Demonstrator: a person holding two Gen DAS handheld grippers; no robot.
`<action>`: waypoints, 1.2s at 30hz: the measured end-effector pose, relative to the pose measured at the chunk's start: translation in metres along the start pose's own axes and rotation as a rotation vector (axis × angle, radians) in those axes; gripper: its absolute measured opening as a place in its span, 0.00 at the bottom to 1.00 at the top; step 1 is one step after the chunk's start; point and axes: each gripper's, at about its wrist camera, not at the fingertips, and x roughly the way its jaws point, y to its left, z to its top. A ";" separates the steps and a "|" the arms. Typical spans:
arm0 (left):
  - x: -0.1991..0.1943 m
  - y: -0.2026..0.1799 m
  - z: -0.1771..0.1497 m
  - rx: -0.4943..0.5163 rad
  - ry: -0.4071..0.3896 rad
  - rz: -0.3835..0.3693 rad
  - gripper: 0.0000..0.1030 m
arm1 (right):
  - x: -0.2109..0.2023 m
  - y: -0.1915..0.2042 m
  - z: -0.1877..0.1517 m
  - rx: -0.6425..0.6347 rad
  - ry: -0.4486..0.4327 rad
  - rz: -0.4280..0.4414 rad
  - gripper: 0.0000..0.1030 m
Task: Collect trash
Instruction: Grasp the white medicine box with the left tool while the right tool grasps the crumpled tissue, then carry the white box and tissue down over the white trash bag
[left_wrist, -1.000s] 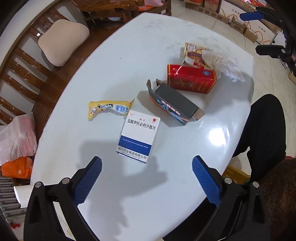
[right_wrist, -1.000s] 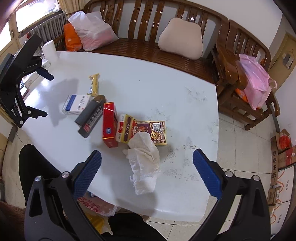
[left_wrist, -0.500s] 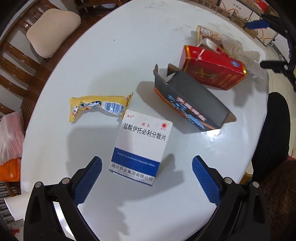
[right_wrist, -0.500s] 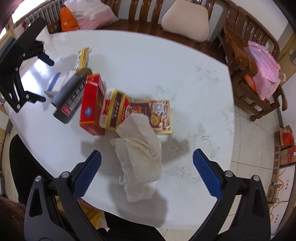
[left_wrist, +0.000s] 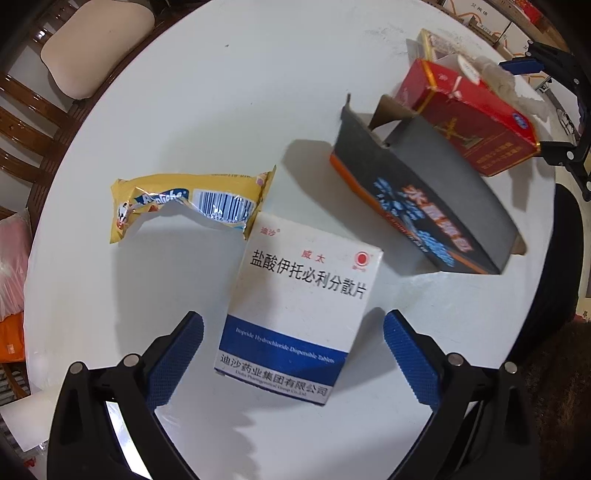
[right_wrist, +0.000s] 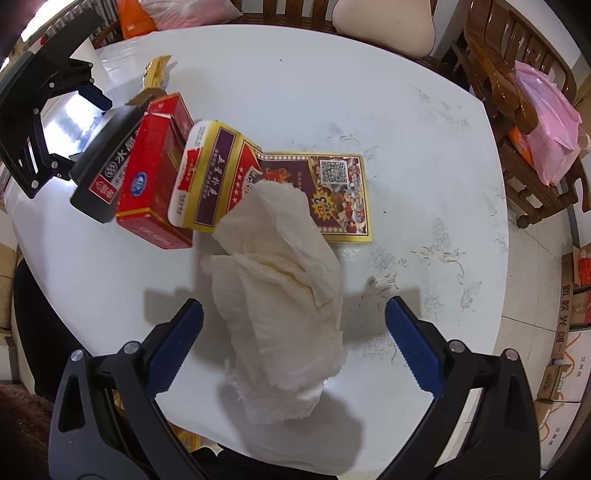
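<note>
The white table (left_wrist: 229, 92) is carrying a white-and-blue medicine box (left_wrist: 299, 306), a yellow wrapper (left_wrist: 184, 203), a dark open carton (left_wrist: 424, 199), a red box (left_wrist: 476, 122), a flattened card box (right_wrist: 295, 184) and crumpled tissue (right_wrist: 284, 306).

The medicine box (left_wrist: 299, 310) is lying on the table (left_wrist: 221, 92), sitting between the jaws of the left gripper (left_wrist: 291, 350). The snack wrapper (left_wrist: 184, 203) is lying just left of it, touching its far corner. Off to the right the open carton (left_wrist: 424, 199) is resting, with the cigarette carton (left_wrist: 469, 118) behind it. The crumpled tissue (right_wrist: 284, 295) is sitting between the jaws of the right gripper (right_wrist: 293, 349), draping over the flattened card box (right_wrist: 295, 184).
</note>
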 end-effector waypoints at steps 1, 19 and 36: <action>0.000 0.001 0.001 -0.005 -0.006 -0.010 0.93 | 0.002 0.000 0.000 -0.002 0.005 0.000 0.93; -0.007 0.015 0.006 -0.069 -0.037 -0.060 0.90 | 0.000 0.013 0.002 -0.015 -0.002 0.051 0.31; -0.026 0.017 -0.025 -0.360 -0.068 -0.023 0.64 | -0.018 0.018 -0.007 0.057 0.002 -0.002 0.17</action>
